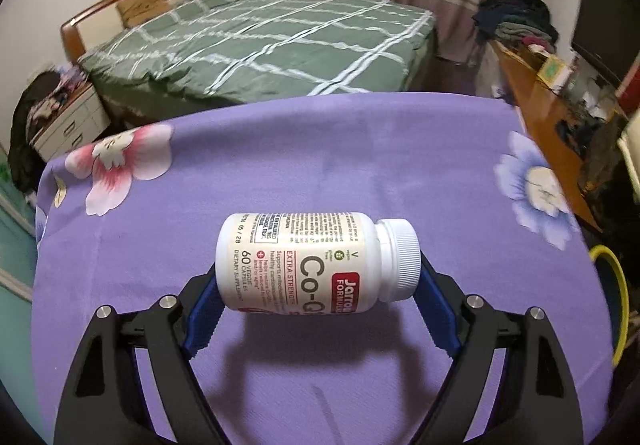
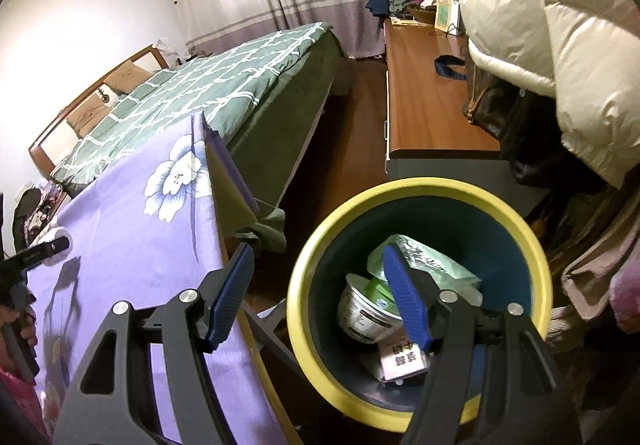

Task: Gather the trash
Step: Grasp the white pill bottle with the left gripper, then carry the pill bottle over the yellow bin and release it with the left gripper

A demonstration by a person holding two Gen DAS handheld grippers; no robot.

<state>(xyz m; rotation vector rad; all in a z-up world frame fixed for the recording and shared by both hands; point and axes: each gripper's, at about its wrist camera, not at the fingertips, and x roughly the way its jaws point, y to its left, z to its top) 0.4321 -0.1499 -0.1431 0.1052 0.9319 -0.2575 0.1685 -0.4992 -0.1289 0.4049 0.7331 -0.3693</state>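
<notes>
Evidently my left gripper (image 1: 318, 287) clamped the white plastic supplement bottle (image 1: 316, 263) end-to-end: light, rigid, slick; my right gripper (image 2: 316, 297) gaped empty.

Between the blue ribbed pads (image 1: 202, 315) of the black left gripper (image 1: 316, 297), a white plastic supplement bottle (image 1: 316, 265) with a cream label, brown lettering and a red brand patch is seen. Beneath the jaws, a purple cloth (image 1: 280, 157) printed with pink and pale-blue flowers is spread. Below the right gripper (image 2: 316, 301), a yellow-rimmed, dark teal bin (image 2: 316, 349) is shown.
</notes>
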